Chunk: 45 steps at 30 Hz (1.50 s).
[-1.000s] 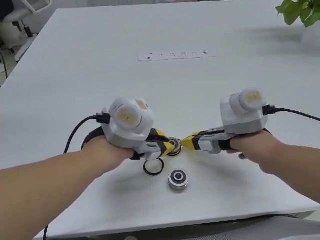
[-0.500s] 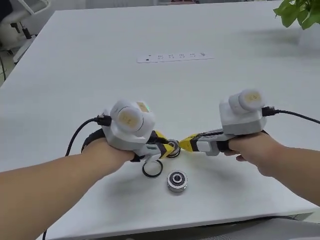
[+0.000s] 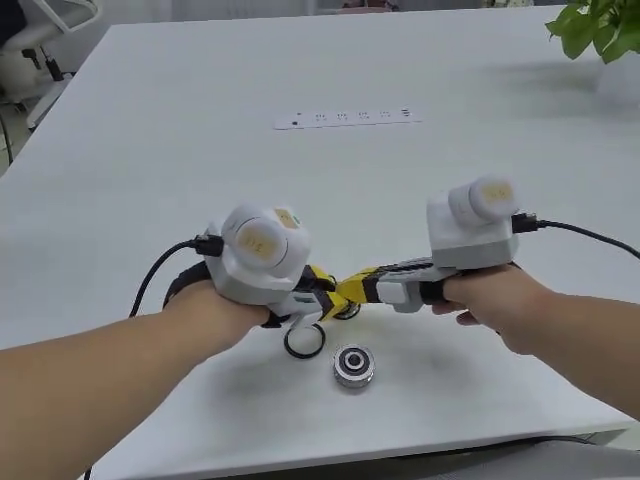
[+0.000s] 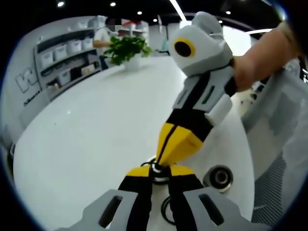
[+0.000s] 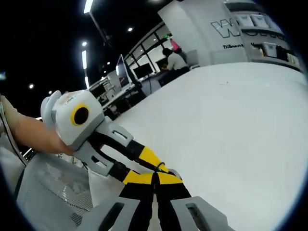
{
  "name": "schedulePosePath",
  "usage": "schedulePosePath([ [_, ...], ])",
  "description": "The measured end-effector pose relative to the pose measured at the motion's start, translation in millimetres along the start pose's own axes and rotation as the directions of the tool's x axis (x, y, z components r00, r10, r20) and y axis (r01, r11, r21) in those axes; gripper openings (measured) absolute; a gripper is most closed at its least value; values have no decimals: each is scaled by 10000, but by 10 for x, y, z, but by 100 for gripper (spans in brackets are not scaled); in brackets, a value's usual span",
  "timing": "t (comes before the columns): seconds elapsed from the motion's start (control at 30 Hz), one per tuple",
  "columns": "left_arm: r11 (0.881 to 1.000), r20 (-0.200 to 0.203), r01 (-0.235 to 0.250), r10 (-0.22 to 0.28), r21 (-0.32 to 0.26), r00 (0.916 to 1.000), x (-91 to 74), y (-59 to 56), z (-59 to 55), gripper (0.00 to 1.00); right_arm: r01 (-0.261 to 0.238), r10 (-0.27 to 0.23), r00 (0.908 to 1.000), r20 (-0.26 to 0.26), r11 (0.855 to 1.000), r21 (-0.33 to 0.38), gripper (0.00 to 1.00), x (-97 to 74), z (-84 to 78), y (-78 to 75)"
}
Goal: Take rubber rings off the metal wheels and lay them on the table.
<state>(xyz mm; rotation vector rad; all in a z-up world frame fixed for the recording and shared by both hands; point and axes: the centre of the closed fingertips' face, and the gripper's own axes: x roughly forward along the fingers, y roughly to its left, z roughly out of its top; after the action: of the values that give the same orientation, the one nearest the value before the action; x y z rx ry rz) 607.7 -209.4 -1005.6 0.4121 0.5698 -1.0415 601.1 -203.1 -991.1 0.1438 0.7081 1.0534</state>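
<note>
Yellow-tipped L gripper [image 3: 337, 293] & R gripper [image 3: 360, 284] nose-to-nose, wheel [image 4: 157, 172] between.

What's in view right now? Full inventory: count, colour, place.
Silver metal wheel, loose: 1, silver, lying on the table near its front edge.
Silver metal wheel, held: 1, silver, between the left gripper's jaws.
Black rubber ring: 1, black, flat on the table beside the loose wheel.
White power strip: 1, white, far middle of the table.
Green plant: 1, green, far right corner.
White table: 1, white.
Left gripper: 1, white with yellow-black jaws, shut on the held wheel.
Right gripper: 1, same colours, jaws shut, tips at the held wheel.
Hands: 2, one on each gripper.
</note>
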Motion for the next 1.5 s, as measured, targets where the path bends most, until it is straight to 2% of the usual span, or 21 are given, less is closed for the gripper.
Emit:
schedulePosePath([
  [0.13, 10000, 32, -74, 74, 17, 10000, 4, 6, 0, 13, 275, -275, 9996, -80, 9996, 58, 0, -21, -52, -87],
  [0.27, 9999, -14, -54, 54, 119, 10000, 0, -2, 4, 13, 397, -397, 9991, -156, 9992, 50, 0, -35, -57, -112],
  [0.47, 9997, -34, 72, -71, 238, 10000, -39, -17, 16, 14, 416, -416, 9991, -63, 9991, 71, 0, -35, -28, -78],
  [0.67, 9991, 139, 244, -249, 343, 9996, -132, -53, 55, 15, 399, -400, 9992, 53, 9991, 111, 0, -47, 13, -32],
  [0.93, 9985, 459, 393, -411, 392, 9981, -313, -76, 104, 22, 286, -288, 9995, 164, 9995, 144, 0, -67, 70, 50],
  [1.13, 9993, 743, 292, -307, 218, 9968, -490, -82, 146, 31, 201, -204, 9995, 233, 9997, 155, 0, -75, 110, 92],
  [1.3, 9993, 848, 320, -336, 203, 9958, -591, -89, 132, 36, 86, -89, 9997, 214, 9999, 140, 0, -75, 128, 146],
  [1.5, 9993, 966, 366, -368, 37, 9946, -709, -147, 126, 45, -46, 44, 9999, 152, 9999, 160, 0, -57, 135, 209],
])
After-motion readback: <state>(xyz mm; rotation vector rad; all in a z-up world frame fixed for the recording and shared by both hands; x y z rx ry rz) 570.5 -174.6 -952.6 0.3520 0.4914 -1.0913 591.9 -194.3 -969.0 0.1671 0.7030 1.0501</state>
